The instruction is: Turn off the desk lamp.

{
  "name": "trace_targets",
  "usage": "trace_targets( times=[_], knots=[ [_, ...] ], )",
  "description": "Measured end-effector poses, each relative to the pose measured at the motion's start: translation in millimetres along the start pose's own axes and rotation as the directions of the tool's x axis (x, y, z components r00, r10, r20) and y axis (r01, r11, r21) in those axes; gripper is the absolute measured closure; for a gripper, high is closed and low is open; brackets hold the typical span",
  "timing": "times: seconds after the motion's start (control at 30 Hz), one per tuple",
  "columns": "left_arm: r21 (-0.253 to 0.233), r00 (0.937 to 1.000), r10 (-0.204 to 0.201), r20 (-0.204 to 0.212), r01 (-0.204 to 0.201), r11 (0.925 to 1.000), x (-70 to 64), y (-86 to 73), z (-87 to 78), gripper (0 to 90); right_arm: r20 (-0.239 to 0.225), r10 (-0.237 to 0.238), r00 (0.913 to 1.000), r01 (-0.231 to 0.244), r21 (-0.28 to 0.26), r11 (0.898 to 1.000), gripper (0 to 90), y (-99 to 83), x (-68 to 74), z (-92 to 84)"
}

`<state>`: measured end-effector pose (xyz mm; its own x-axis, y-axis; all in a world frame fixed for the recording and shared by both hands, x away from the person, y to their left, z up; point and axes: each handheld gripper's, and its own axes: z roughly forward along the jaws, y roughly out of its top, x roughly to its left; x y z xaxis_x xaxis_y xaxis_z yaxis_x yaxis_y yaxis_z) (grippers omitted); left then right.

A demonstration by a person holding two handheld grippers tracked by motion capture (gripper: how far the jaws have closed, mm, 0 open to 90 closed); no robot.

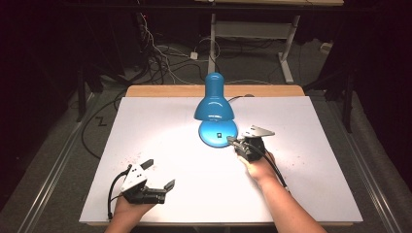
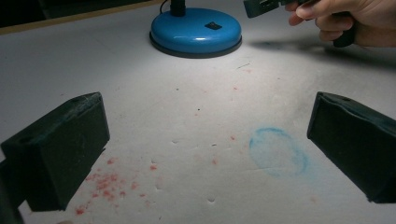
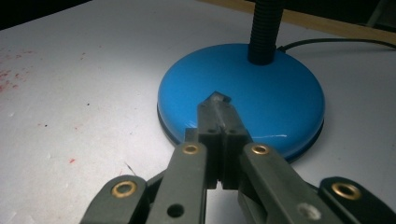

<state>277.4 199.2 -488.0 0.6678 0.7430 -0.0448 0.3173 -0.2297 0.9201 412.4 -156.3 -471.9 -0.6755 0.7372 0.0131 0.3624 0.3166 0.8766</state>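
Lamplight already falls on the white surface (image 1: 160,194) in the high view, so the glossy blue desk lamp (image 1: 214,104) is judged to be switched on; whether the small black rocker switch (image 1: 219,135) on its round base is being pressed now or is about to be pressed again cannot be told. The lamp stands at the far middle of the surface, its shade turned down toward the near side. The right hand-held gripper (image 1: 235,142) is held just right of the base, its closed tips aimed left at the base's near edge. The left hand-held gripper (image 1: 160,174) is held well apart at the near left, jaws spread wide and holding nothing.

In the left gripper view, the two black jaws are seen far apart over bare surface marked with red specks (image 2: 105,182) and a faint blue ring stain (image 2: 279,151). The lamp base (image 2: 195,31) lies far ahead, with the switch (image 2: 214,26) on top, and the right hand-held gripper (image 2: 252,8) is seen just right of it.

In the right gripper view, the right hand-held gripper (image 3: 218,100) is shown with jaws pressed together on nothing, the tips lying over the near top of the blue base (image 3: 280,88), where the switch is judged to sit beneath them. Contact cannot be confirmed. The black ribbed neck (image 3: 264,30) rises beyond.
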Motion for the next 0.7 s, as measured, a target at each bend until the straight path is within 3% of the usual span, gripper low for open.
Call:
trace_targets(
  times=[0.7],
  knots=[
    [-0.003, 1.0000, -0.004, -0.004, 0.004, 1.0000, 0.1, -0.3, -0.7, 0.0, -0.002, 0.019, 0.9998, -0.019, -0.002, 1.000, 90.0, 13.1, -2.9, 30.3]
  ],
)
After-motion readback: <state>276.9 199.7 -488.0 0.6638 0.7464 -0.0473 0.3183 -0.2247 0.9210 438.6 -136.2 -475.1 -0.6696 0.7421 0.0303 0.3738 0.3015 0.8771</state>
